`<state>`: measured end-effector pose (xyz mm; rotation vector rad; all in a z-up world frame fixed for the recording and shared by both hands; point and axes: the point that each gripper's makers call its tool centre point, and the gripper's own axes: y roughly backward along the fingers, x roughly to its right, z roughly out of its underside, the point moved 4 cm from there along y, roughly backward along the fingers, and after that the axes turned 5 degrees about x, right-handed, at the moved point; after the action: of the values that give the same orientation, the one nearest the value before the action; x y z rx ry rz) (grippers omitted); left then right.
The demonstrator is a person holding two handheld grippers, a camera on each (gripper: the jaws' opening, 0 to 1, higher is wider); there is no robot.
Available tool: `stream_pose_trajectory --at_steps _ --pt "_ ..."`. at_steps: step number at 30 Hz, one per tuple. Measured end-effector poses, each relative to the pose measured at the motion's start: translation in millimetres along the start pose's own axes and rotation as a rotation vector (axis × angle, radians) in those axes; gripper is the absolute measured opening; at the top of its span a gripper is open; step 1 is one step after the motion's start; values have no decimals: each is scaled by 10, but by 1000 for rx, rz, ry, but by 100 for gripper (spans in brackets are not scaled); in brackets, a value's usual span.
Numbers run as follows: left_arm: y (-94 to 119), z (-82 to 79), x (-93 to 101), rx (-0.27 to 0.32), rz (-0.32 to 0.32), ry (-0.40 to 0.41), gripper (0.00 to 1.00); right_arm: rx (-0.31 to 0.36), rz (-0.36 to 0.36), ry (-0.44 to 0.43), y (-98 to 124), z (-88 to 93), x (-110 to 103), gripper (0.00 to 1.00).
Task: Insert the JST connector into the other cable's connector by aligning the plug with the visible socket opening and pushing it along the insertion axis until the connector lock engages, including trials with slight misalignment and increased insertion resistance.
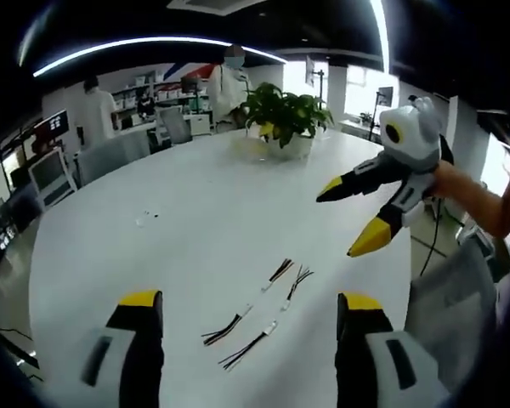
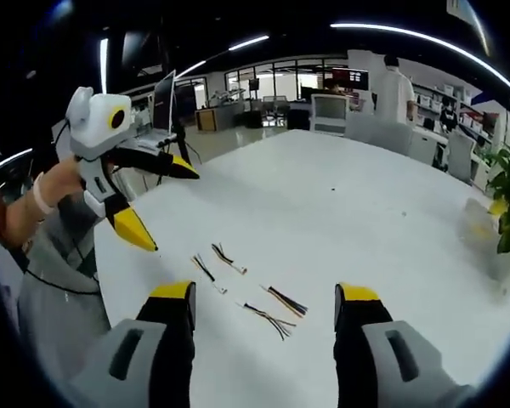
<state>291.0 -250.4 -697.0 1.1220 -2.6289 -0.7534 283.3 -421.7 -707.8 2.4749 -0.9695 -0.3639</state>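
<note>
Two short cable pairs, each with a small white connector midway, flat on the white table (image 1: 195,212): left pair (image 1: 246,313), right pair (image 1: 268,327), long axes slanting up-right, just ahead between the left gripper (image 1: 248,306) jaws, wide apart, empty. Further right, right gripper (image 1: 350,223) raised, jaws spread, empty, well apart from the cables. Beyond, potted plant (image 1: 285,115); nothing blocking.

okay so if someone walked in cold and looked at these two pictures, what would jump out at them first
Probably the yellow-tipped grippers, both open above the big white round table: the right gripper enters the left gripper view from the right, and the left gripper enters the right gripper view from the left. Next, the short cables lying loose on the table between the jaws, and the potted plant farther back.
</note>
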Motion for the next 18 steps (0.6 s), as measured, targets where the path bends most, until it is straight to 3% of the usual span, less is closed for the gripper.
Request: stream_pose_trajectory --at_steps 18 --pt "-223 184 27 -56 51 -11 82 -62 -3 16 -84 164 72 64"
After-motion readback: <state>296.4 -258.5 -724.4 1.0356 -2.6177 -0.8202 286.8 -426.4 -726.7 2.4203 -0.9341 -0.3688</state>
